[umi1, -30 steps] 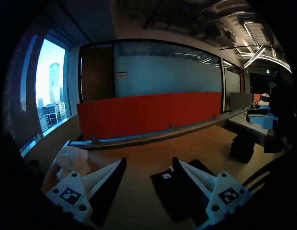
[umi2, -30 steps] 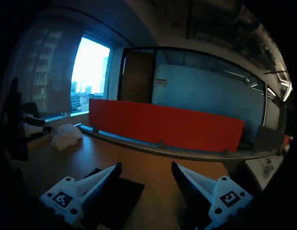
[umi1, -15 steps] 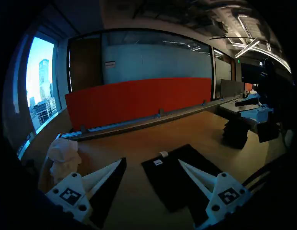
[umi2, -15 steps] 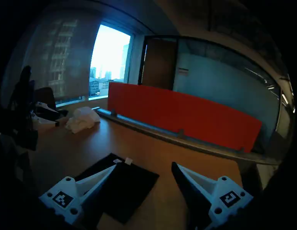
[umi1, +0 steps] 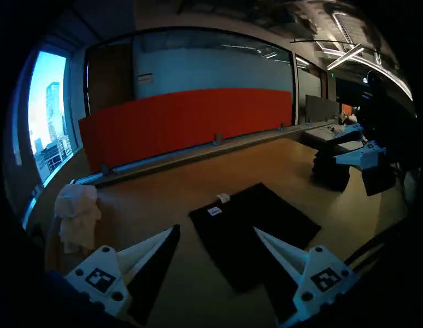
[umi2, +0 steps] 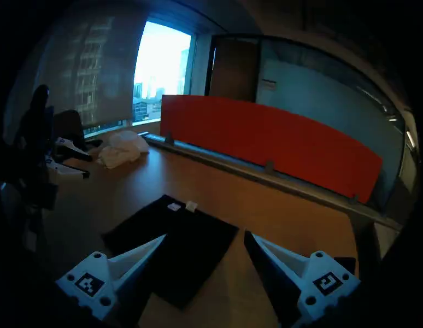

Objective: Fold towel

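A black towel (umi1: 250, 229) lies flat on the wooden table (umi1: 157, 202), with small white tags (umi1: 214, 210) at its far edge. My left gripper (umi1: 216, 228) hovers above its near side, open, with nothing between the fingers. In the right gripper view the same towel (umi2: 178, 240) lies below my right gripper (umi2: 205, 235), which is also open and empty. The right gripper (umi1: 364, 159) shows at the far right of the left gripper view, held by a person. The left gripper (umi2: 66, 163) shows at the left edge of the right gripper view, its white fingers apart.
A crumpled white cloth (umi1: 75, 216) (umi2: 121, 147) sits near the window end of the table. A dark folded stack (umi1: 332, 170) rests at the other end. A red divider (umi1: 184, 123) on a metal rail runs along the table's far edge.
Both views have tipped downward and drawn back, so the whole black towel now shows on the table. Both grippers stay open and the towel has not moved.
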Action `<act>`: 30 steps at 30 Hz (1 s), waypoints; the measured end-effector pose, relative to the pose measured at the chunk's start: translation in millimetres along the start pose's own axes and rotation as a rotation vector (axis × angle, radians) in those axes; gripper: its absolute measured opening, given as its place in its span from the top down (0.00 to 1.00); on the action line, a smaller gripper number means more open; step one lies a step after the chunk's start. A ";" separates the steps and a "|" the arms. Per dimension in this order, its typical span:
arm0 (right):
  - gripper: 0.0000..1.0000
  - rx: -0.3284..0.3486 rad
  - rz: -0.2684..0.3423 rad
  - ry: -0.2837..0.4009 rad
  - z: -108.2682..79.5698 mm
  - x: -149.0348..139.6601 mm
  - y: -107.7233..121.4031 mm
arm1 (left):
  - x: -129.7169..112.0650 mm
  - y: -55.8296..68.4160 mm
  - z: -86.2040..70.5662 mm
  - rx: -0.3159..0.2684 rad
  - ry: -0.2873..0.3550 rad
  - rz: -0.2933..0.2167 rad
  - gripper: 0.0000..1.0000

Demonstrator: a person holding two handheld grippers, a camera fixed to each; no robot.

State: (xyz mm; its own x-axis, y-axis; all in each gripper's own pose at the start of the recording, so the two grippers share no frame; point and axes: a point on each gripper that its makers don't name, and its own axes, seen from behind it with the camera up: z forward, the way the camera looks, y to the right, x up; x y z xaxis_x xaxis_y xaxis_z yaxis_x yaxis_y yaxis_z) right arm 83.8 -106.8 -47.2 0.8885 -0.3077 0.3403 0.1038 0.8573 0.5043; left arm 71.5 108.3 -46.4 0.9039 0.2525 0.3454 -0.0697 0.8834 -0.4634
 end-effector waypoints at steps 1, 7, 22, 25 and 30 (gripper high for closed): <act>0.00 0.003 0.002 -0.011 2.0 -6.5 -0.7 | -5.6 2.0 3.5 -0.004 -0.011 0.005 0.12; 0.00 0.029 0.000 -0.063 12.7 -39.1 -7.8 | -36.7 13.5 22.5 -0.034 -0.070 0.030 0.12; 0.00 0.095 -0.016 -0.175 38.8 -110.6 -29.3 | -101.4 32.5 52.8 -0.093 -0.188 0.051 0.12; 0.00 0.106 -0.019 -0.198 42.0 -123.7 -33.8 | -114.2 36.5 56.1 -0.104 -0.212 0.047 0.12; 0.00 0.123 -0.018 -0.232 45.7 -144.2 -40.1 | -134.9 44.2 60.2 -0.126 -0.252 0.042 0.12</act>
State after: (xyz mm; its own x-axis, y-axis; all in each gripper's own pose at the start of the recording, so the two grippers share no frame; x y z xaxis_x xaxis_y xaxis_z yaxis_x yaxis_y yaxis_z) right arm -68.9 -115.7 -80.2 0.7592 -0.4211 0.4962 0.0507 0.7983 0.6001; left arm -78.9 137.0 -64.3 0.7665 0.3921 0.5087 -0.0375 0.8180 -0.5741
